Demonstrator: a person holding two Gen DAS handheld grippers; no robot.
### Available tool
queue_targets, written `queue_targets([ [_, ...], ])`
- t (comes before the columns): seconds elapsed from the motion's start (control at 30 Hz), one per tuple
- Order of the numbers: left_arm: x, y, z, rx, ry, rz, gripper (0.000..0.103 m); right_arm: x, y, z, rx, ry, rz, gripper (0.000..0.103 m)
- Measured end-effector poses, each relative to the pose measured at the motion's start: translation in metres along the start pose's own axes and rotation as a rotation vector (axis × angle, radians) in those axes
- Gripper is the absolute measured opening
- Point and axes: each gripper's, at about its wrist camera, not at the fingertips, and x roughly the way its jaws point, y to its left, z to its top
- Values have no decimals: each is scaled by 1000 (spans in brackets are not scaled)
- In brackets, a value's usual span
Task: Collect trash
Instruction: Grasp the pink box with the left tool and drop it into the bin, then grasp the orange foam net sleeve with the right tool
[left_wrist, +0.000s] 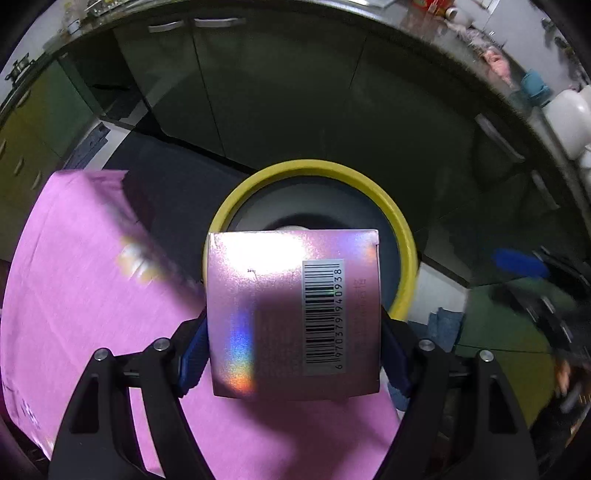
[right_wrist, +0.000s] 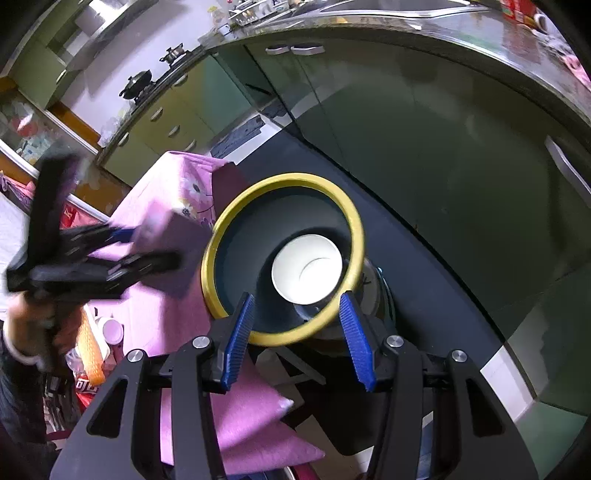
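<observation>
My left gripper (left_wrist: 293, 354) is shut on a shiny pink box (left_wrist: 291, 314) with a barcode, held just in front of the yellow-rimmed dark bin (left_wrist: 402, 236). In the right wrist view the same bin (right_wrist: 221, 236) stands beside the table, with a white paper cup (right_wrist: 306, 271) lying inside it. My right gripper (right_wrist: 301, 339) is open and empty, its blue fingers (right_wrist: 240, 332) just above the bin's near rim. The left gripper (right_wrist: 110, 258) with the box shows blurred at the left of that view.
A table with a pink cloth (left_wrist: 74, 277) is at the left, also in the right wrist view (right_wrist: 166, 206). Dark green kitchen cabinets (left_wrist: 277, 92) and a counter with clutter (right_wrist: 406, 22) curve behind. A dark mat (right_wrist: 424, 295) lies under the bin.
</observation>
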Motion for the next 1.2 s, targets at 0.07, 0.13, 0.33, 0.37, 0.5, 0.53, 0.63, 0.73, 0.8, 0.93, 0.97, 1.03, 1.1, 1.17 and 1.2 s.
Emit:
queue_targets([
  [0.07, 11, 3, 5, -27, 12, 11, 74, -1, -3, -3, 3, 0, -1, 49],
  [0.13, 19, 6, 9, -53, 28, 17, 76, -1, -3, -4, -1, -2, -14, 49],
  [0.33, 0, 4, 12, -57, -42, 20, 84, -3, -1, -5, -3, -10, -17, 49],
  [0.37, -4, 1, 15, -62, -49, 12, 84, -3, 0, -6, -7, -8, -15, 49],
  [0.5, -48, 15, -3, -70, -137, -33, 85, -4, 12, -14, -36, -1, -9, 49],
  [0.53, -63, 18, -10, -77, -164, -49, 87, -4, 18, -16, -50, 2, -5, 49],
  [0.63, -109, 36, -43, -108, -258, -85, 88, -3, 45, -23, -109, 12, 21, 49],
  [0.73, -149, 58, -82, -152, -342, -101, 89, 0, 85, -34, -200, 24, 52, 49],
  [0.8, -174, 80, -113, -194, -398, -102, 91, 3, 115, -44, -266, 37, 86, 49],
  [0.93, -210, 121, -176, -285, -483, -79, 92, 12, 188, -72, -424, 84, 200, 49],
  [0.97, -220, 132, -198, -311, -506, -58, 92, 16, 207, -79, -462, 94, 225, 49],
  [1.03, -232, 149, -231, -354, -541, -14, 92, 22, 239, -92, -520, 110, 265, 49],
  [1.1, -243, 164, -264, -407, -577, 41, 93, 31, 276, -107, -589, 117, 315, 49],
  [1.17, -251, 179, -301, -472, -605, 91, 93, 39, 307, -122, -648, 111, 337, 49],
  [1.2, -252, 182, -312, -496, -615, 99, 93, 46, 322, -129, -675, 105, 340, 49],
])
